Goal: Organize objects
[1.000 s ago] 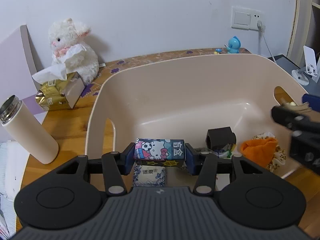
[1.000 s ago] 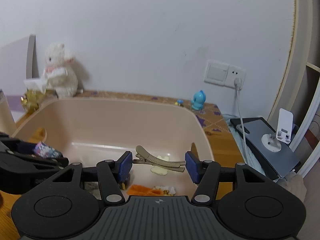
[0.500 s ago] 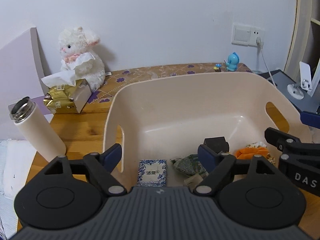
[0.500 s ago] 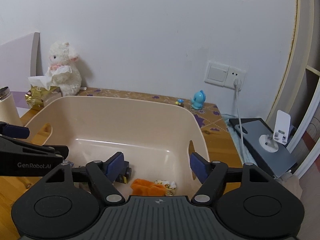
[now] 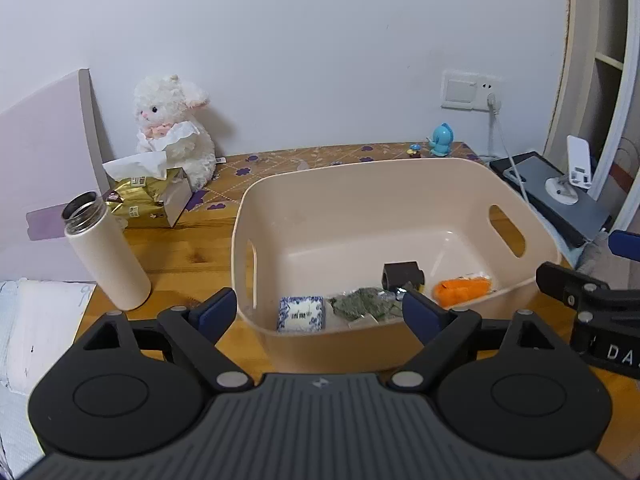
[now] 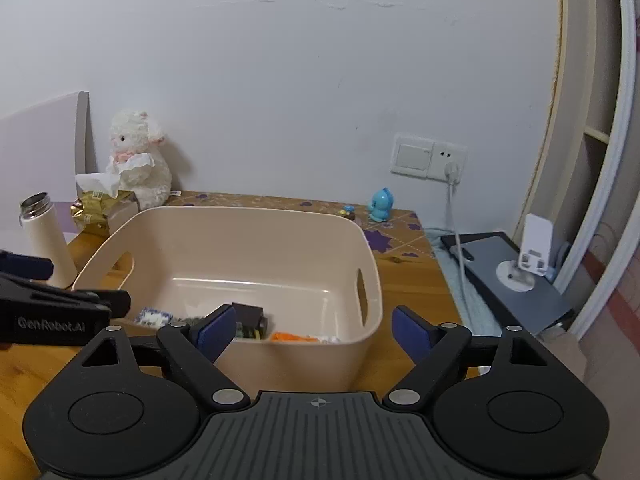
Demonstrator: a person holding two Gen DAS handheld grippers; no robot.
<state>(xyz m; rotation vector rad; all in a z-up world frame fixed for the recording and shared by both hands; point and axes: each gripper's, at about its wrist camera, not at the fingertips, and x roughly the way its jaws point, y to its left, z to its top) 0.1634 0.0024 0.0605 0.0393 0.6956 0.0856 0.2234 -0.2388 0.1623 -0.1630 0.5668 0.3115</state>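
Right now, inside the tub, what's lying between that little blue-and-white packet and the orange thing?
In the left wrist view, a green crumpled packet and a small black box lie between the blue-and-white packet and the orange item.

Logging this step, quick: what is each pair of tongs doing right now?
Left tongs: open, holding nothing.
Right tongs: open, holding nothing.

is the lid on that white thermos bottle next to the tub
No, the white thermos bottle stands upright on the wooden table with its steel mouth open and no lid on it.
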